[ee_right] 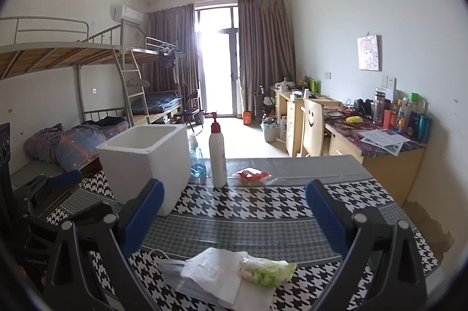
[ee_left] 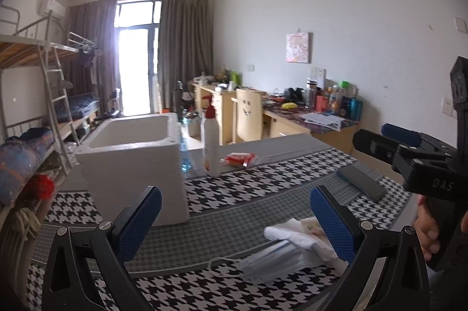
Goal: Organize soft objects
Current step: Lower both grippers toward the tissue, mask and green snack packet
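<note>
Near the front edge of the houndstooth tablecloth (ee_right: 263, 202) lie a white tissue (ee_right: 210, 270), a pale blue face mask (ee_right: 171, 267) partly under it, and a green-and-white soft packet (ee_right: 264, 271). My right gripper (ee_right: 235, 211) hovers open just above and behind them, nothing between its blue pads. In the left wrist view the mask (ee_left: 275, 261) and tissue (ee_left: 295, 235) sit between and below the open fingers of my left gripper (ee_left: 237, 220), which holds nothing. A white foam box (ee_right: 146, 153) stands open-topped at the left.
Behind the box stand a white pump bottle (ee_right: 218, 153) and a blue glass bottle (ee_right: 197, 162). A red packet (ee_right: 251, 175) lies beside them. A dark phone (ee_left: 361, 182) rests at the table's right. Bunk beds lie left, cluttered desks right.
</note>
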